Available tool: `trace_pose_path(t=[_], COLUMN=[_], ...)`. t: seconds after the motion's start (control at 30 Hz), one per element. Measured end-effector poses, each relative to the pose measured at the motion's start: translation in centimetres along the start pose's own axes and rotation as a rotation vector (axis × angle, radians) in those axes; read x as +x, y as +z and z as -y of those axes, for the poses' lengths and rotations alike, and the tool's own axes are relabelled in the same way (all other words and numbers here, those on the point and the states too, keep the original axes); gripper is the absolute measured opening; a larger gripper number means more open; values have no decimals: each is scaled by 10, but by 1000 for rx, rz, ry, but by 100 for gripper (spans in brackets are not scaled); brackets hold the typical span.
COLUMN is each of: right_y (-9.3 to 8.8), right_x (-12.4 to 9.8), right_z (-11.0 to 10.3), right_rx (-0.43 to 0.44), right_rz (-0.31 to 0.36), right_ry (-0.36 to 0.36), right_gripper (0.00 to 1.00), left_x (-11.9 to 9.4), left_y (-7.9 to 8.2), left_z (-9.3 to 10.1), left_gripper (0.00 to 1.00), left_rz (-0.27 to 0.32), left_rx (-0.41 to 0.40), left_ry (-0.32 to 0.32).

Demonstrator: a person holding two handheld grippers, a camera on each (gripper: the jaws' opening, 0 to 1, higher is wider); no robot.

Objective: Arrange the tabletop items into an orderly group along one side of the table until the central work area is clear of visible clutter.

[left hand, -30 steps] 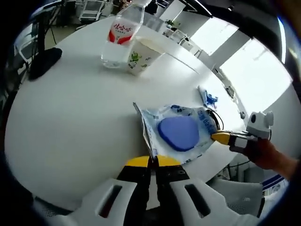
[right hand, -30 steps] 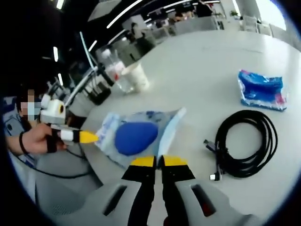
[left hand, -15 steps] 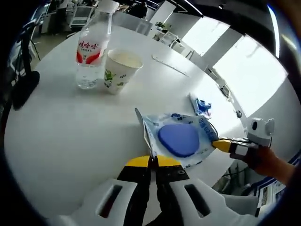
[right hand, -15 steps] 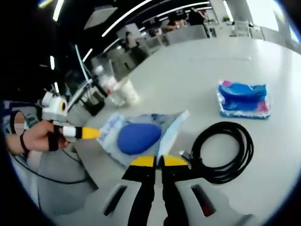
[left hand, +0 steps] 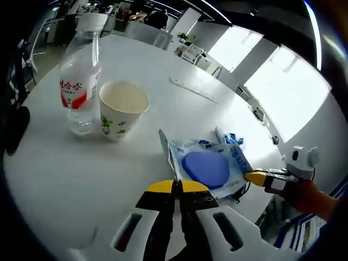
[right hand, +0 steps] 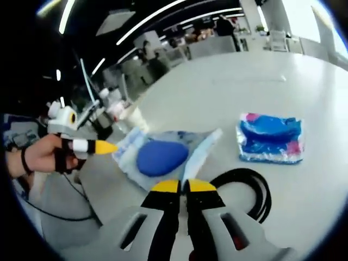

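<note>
My left gripper (left hand: 178, 187): jaws closed, pinching the bag (left hand: 209, 166) edge | my right gripper (right hand: 182, 186): jaws closed on the bag's opposite edge | my hands hold both, facing each other across it.

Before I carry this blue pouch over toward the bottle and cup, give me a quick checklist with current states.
1. Left gripper shut on the blue pouch edge: ok.
2. Right gripper shut on the opposite edge of the pouch: ok.
3. Pouch clear of the table: cannot tell; it hangs between the grippers, its underside hidden.
4. Bare table beside the paper cup and water bottle: ok.
5. Black cable clear of the pouch: cannot tell; it lies close behind the right gripper.
6. Blue and pink packet out of the path: ok, lying apart.
</note>
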State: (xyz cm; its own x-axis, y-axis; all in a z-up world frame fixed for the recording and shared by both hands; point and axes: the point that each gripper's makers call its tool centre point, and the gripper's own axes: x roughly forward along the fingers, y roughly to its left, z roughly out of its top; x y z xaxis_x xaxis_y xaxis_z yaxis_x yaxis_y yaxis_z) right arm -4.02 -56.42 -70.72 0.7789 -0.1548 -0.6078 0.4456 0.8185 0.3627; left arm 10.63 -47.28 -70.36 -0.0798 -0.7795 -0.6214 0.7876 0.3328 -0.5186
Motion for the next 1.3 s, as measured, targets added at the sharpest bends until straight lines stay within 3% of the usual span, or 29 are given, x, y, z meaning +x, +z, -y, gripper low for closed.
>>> trace_pose_path(t=[0.6,0.83,1.3], right_y=[26,32,23], right_x=[27,46,72], right_z=[20,24,29], right_rx=[-16,-4,45], right_rz=[2,-7,-21], right_ry=[-7,2,-9], right_gripper=[1,1,0], left_x=[27,35,48], left_y=[21,34,26], left_z=[-9,-24,-49], left_gripper=[0,0,0], left_rz=[43,72,56], left_rx=[-31,-60,-122], left_ry=[37,66,123])
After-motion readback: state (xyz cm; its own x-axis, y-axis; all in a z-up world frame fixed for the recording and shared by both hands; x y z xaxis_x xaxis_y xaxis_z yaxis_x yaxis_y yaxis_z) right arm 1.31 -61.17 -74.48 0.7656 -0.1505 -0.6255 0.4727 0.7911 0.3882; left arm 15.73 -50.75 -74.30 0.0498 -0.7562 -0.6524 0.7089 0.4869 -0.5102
